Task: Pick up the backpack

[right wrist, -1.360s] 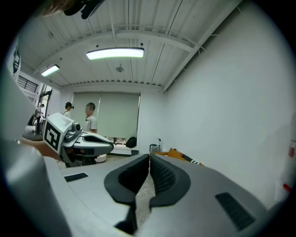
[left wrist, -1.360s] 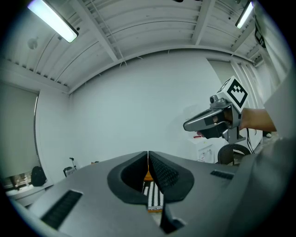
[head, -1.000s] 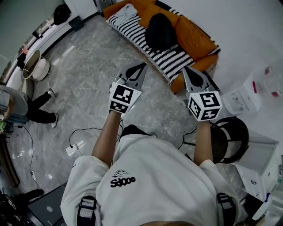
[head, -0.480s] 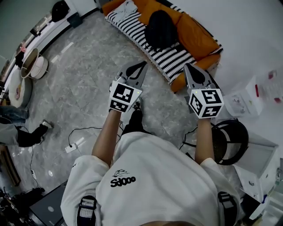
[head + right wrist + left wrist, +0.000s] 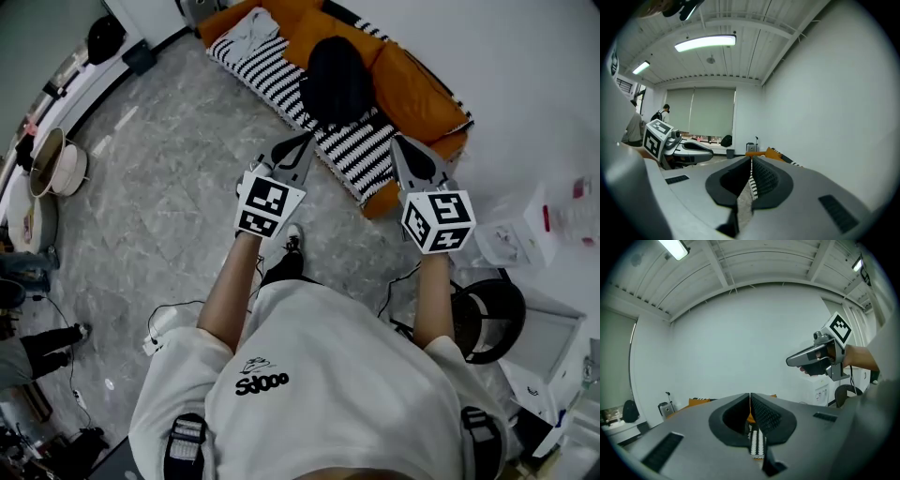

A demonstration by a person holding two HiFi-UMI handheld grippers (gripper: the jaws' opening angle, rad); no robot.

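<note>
A black backpack [image 5: 335,79] lies on the striped cover of an orange sofa [image 5: 412,86] at the top of the head view. My left gripper [image 5: 306,141] is shut and empty, its tip over the sofa's front edge, just below the backpack. My right gripper [image 5: 397,142] is shut too, holding nothing, to the right of the backpack near the sofa's end. In the left gripper view the shut jaws [image 5: 750,397] point at the white wall, with a strip of striped cover [image 5: 757,446] below and the right gripper [image 5: 820,359] off to the side. The right gripper view shows its jaws [image 5: 750,161] pressed together.
A black-and-white striped cover [image 5: 361,145] drapes over the sofa's seat. White boxes [image 5: 511,220] and a black round chair [image 5: 487,319] stand at the right. A cable and power strip [image 5: 159,323] lie on the grey floor at the left. A round basin [image 5: 56,161] sits far left.
Both grippers and the person have moved toward the sofa; the backpack now lies closer to the tips. A seated person at the left has slid out of the frame's middle.
</note>
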